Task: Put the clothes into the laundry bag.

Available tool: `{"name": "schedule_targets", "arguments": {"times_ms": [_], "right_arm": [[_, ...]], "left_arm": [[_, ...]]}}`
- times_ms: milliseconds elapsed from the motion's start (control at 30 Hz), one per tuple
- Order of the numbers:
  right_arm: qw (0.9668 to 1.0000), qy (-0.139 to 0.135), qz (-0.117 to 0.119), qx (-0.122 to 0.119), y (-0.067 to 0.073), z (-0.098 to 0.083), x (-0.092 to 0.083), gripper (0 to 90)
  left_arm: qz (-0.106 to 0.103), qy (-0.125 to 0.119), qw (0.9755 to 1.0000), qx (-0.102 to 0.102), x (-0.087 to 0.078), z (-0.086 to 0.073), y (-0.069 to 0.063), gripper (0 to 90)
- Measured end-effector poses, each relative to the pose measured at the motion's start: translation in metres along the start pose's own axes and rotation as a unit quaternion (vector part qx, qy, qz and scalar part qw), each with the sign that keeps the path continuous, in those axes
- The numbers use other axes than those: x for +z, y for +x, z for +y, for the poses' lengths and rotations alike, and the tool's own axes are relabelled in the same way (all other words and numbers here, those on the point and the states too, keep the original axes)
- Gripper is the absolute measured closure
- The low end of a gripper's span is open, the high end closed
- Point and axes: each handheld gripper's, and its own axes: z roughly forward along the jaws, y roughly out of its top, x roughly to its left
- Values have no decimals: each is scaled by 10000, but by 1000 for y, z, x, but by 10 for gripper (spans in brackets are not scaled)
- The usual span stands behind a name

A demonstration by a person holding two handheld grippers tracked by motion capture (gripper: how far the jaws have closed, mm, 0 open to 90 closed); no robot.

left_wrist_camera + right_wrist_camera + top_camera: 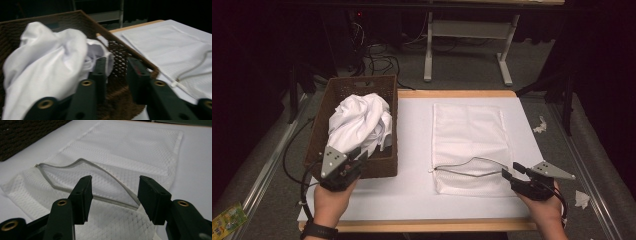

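A brown wicker basket (384,167) stands at the table's left with a crumpled white cloth (359,120) heaped in it. My left gripper (359,155) is at the basket's near rim. Its jaws stand apart in the left gripper view (116,61), with the basket (82,17) wall and a flap of the cloth (50,57) in the gap. A flat white mesh bag (467,130) lies at the right, its grey zipper (472,161) unzipped and bowed up. My right gripper (511,170) is open by the bag's near right corner. Its jaws (113,180) hover over the zipper (62,166), gripping nothing.
The white table top (412,190) has a wooden border. On the floor behind are a white stand (429,55) and cables. Paper scraps (539,125) lie on the grey strip at the right, and a colourful packet (227,220) lies at the lower left.
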Motion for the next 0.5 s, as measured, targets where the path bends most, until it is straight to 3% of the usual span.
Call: {"name": "schedule_targets", "arguments": {"times_ms": [100,200,233,300,367,400,433,467,500], "right_arm": [[10000,3,51,-5,0,0,1,468],[9999,-48,81,-41,1,1,0,468],[9999,-43,99,-22,2,2,0,468],[9999,-38,111,-1,3,2,0,469],[9999,-13,133,19,3,2,0,469],[9999,-13,133,19,3,2,0,469],[9999,-32,151,4,2,2,1,470],[9999,-32,151,4,2,2,1,470],[9999,-33,163,13,2,2,1,470]], "left_arm": [[190,249,9995,55,10,11,11,900],[286,500,9983,122,20,26,19,900],[384,660,9968,238,26,34,22,900],[381,720,9964,240,30,37,23,900],[285,946,9950,123,41,45,26,808],[285,946,9950,123,41,45,26,762],[249,1182,9925,191,50,47,27,682],[249,1182,9925,191,50,47,27,572],[164,1321,9910,134,56,47,28,572]]}}
